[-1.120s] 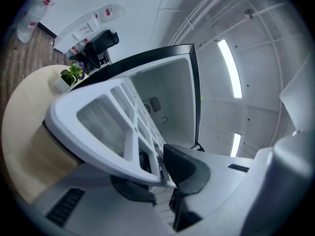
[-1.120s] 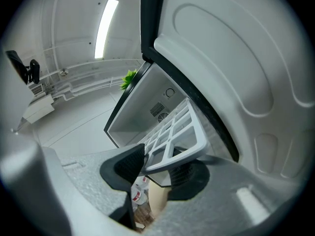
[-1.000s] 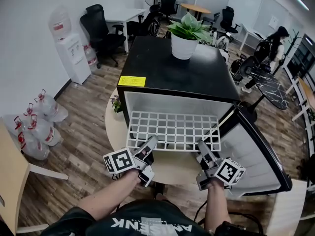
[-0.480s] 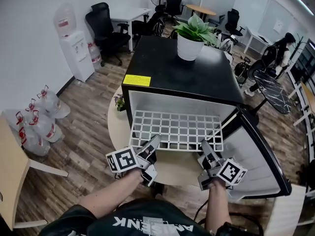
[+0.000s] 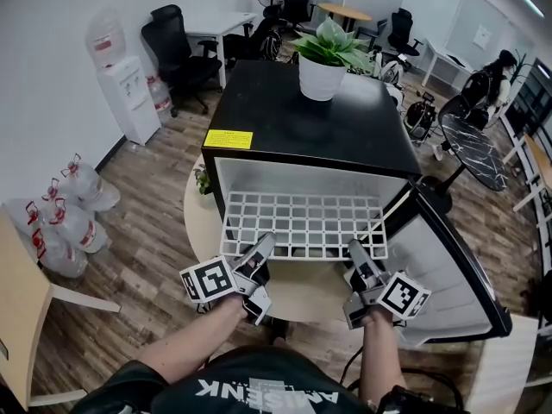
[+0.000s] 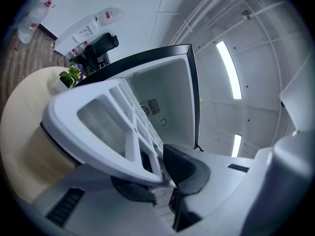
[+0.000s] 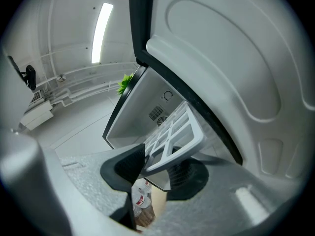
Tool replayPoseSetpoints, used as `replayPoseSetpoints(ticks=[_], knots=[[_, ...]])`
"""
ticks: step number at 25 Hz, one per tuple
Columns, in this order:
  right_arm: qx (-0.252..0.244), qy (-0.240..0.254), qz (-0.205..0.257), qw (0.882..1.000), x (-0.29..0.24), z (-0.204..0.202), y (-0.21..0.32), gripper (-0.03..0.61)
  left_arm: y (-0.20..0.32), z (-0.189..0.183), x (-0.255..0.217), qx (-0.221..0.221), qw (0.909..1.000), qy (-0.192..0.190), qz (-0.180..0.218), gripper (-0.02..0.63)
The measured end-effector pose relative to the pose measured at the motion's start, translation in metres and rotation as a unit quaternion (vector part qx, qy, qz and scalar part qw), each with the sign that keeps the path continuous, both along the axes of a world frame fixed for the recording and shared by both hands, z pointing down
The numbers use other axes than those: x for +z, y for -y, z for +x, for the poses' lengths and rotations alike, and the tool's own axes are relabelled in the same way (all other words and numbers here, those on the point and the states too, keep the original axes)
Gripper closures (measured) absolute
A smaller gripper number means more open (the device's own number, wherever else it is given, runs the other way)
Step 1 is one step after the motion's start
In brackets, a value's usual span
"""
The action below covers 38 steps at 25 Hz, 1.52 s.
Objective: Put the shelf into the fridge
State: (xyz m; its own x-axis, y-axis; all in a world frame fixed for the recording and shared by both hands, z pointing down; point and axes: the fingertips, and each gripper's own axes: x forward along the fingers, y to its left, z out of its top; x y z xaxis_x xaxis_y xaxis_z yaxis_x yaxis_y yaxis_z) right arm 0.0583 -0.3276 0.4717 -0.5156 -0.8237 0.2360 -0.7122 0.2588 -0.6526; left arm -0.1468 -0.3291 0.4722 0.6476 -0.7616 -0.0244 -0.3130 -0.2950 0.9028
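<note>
left gripper (image 5: 262, 247) is pinching white grid shelf (image 5: 302, 223), right gripper (image 5: 354, 254) is closing jaws on its front edge, at mini fridge (image 5: 304, 126) mouth.

At lower centre, a white plastic grid shelf (image 7: 174, 132) is seen gripped between the closing dark jaws of the right gripper (image 7: 156, 170); behind it, a black-edged white fridge (image 7: 142, 114) is shown open.

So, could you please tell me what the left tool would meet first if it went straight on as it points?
The left tool is clamped on the shelf and points into the open fridge. Beyond the shelf it carries, the fridge's back wall looks first, though depth is unclear.
</note>
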Motion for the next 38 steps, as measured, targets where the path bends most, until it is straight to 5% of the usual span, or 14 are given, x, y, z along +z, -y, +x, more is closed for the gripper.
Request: replayPoseSetpoints(ticks=[3,7,9,12,22,38], knots=[[0.003,0.005,-0.001,1.0,-0.002,0.002,-0.002,0.451,-0.003,0.002,-0.004,0.003,1.0,0.004,0.007,0.552],[-0.038,0.178,0.016,0.983,-0.023,-0.031,-0.004,0.449,-0.009,0.003,-0.014,0.004,0.9995,0.013,0.027,0.555],[-0.044,0.213,0.022,0.976,-0.028,-0.038,-0.004,0.449,-0.007,0.002,-0.018,0.007,0.9997,0.008,0.021,0.564],[-0.037,0.193,0.023,0.98,-0.028,-0.034,-0.002,0.449,-0.005,0.002,-0.019,0.011,0.9995,0.013,0.026,0.56],[0.01,0.009,0.006,1.0,-0.007,0.006,0.012,0.449,0.016,0.004,-0.02,0.002,0.9998,0.004,0.018,0.563],[0.004,0.016,0.018,1.0,-0.002,-0.008,0.042,0.448,0.046,-0.006,-0.016,-0.004,0.9996,0.014,0.025,0.563]])
